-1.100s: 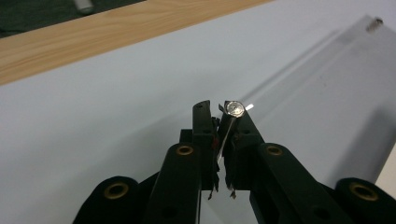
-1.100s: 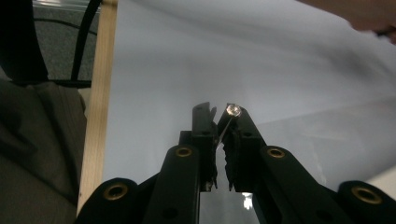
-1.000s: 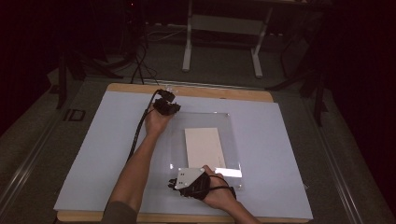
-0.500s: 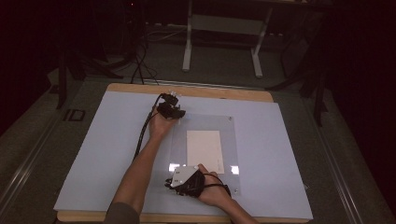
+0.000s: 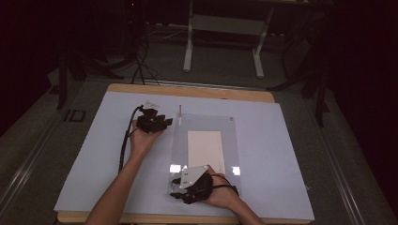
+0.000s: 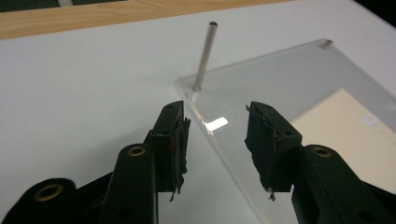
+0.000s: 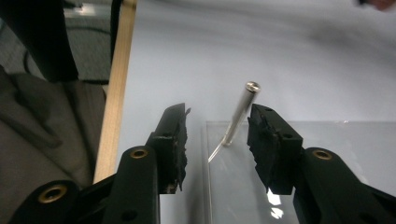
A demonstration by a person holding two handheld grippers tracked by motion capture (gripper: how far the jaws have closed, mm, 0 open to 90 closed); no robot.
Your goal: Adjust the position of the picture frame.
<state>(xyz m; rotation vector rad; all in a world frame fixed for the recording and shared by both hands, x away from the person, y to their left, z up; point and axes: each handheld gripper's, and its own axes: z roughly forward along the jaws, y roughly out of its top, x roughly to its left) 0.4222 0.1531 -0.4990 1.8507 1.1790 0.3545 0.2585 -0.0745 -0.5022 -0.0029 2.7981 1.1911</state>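
Clear acrylic sheet (image 5: pixel 206 145) with upright metal pins (image 6: pixel 204 56), both claws spread, just opened, gripping nothing.

A wooden bench (image 5: pixel 197 92) carries a pale blue sheet (image 5: pixel 94 159) over nearly its whole top; on the sheet lies a clear acrylic plate (image 5: pixel 206 124) covering a cream paper rectangle (image 5: pixel 205 146)

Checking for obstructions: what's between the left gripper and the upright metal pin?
Left gripper view: only the corner of the clear plate before the metal pin. The left gripper has just been opening its jaws, the plate's edge between them, ungripped.
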